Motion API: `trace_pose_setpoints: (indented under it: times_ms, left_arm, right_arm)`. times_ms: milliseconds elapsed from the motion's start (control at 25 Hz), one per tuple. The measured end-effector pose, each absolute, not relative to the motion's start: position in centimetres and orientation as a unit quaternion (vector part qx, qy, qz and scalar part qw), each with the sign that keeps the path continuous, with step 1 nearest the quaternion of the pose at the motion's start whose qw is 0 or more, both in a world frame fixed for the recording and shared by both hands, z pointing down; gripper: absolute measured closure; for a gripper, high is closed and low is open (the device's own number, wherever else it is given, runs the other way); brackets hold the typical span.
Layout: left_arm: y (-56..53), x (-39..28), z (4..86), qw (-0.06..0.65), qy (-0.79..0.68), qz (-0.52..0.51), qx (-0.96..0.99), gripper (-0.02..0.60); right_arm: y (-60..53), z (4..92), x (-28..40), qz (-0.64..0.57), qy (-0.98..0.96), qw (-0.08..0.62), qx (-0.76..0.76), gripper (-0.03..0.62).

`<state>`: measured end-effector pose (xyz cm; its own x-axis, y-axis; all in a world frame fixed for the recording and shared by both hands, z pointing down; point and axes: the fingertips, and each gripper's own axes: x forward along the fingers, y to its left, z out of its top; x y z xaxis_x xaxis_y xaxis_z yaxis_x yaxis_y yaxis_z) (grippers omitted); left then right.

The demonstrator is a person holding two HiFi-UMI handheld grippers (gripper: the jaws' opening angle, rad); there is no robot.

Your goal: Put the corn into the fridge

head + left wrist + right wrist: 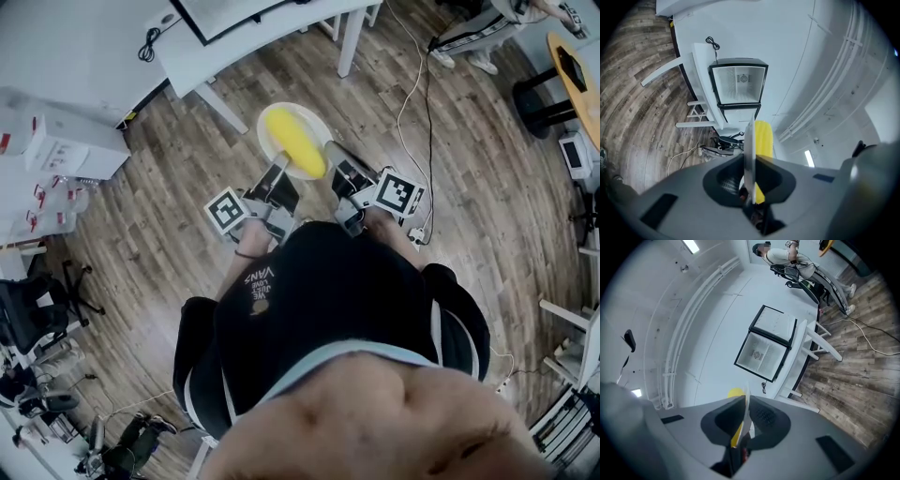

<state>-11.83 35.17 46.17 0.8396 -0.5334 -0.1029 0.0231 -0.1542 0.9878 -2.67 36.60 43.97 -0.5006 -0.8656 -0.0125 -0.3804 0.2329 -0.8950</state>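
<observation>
On a white plate: 1 yellow corn cob, carried in the air above the wooden floor, well short of the fridge. Lying flat and slanted across the plate, long axis running from the far left rim to the near right rim; which end is the tip cannot be told.

Clenched on the plate's near left rim: the left hand-held gripper, jaws pinching the thin edge. Clenched the same way on the near right rim: the right hand-held gripper.

Ahead, on a white tabletop: a black-framed mini fridge, door swung open, white interior with a round vent at the back.

Legible on the black shirt: "VANS"; smaller print under it too small to read.
</observation>
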Motion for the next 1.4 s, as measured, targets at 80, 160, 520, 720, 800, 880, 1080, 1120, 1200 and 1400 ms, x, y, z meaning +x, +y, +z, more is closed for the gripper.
trace_pose_setpoints:
  times_ms: [80,160,520,720,800,880,1080,1120,1200,1400]
  left_arm:
    - [34.8,-12.3,46.3,0.628,-0.174,-0.218,0.727,0.535]
    - [34.5,-12.5,46.3,0.629,-0.171,-0.217,0.726,0.535]
    - [33.4,-11.0,47.0,0.636,-0.17,-0.218,0.72,0.535]
    - [31.8,-10.2,46.8,0.639,-0.177,-0.228,0.713,0.535]
    - [30.9,-9.8,46.7,0.638,-0.179,-0.229,0.713,0.535]
    - [30.0,-9.6,46.7,0.636,-0.182,-0.231,0.713,0.535]
    - [27.5,-8.7,46.6,0.637,-0.187,-0.24,0.708,0.535]
    - [27.0,-8.4,46.6,0.637,-0.189,-0.242,0.707,0.535]
    - [26.0,-7.9,46.6,0.637,-0.193,-0.246,0.705,0.535]
    - [23.6,-6.9,46.6,0.633,-0.202,-0.258,0.701,0.535]
  right_arm:
    - [36.4,44.1,-3.1,-0.454,0.735,0.271,-0.424,0.563]
    - [36.1,44.1,-3.3,-0.453,0.734,0.272,-0.427,0.563]
    - [34.9,44.5,-2.0,-0.453,0.735,0.271,-0.427,0.563]
    - [33.0,44.2,-1.2,-0.455,0.739,0.263,-0.421,0.563]
    - [32.1,44.1,-0.8,-0.455,0.742,0.262,-0.417,0.563]
    - [31.1,44.1,-0.4,-0.457,0.741,0.259,-0.417,0.563]
    - [28.5,44.2,0.5,-0.466,0.742,0.252,-0.412,0.563]
    - [28.0,44.4,0.8,-0.472,0.738,0.249,-0.413,0.563]
    - [26.9,44.5,1.4,-0.473,0.739,0.245,-0.411,0.563]
    - [24.1,44.1,2.3,-0.469,0.753,0.241,-0.394,0.563]
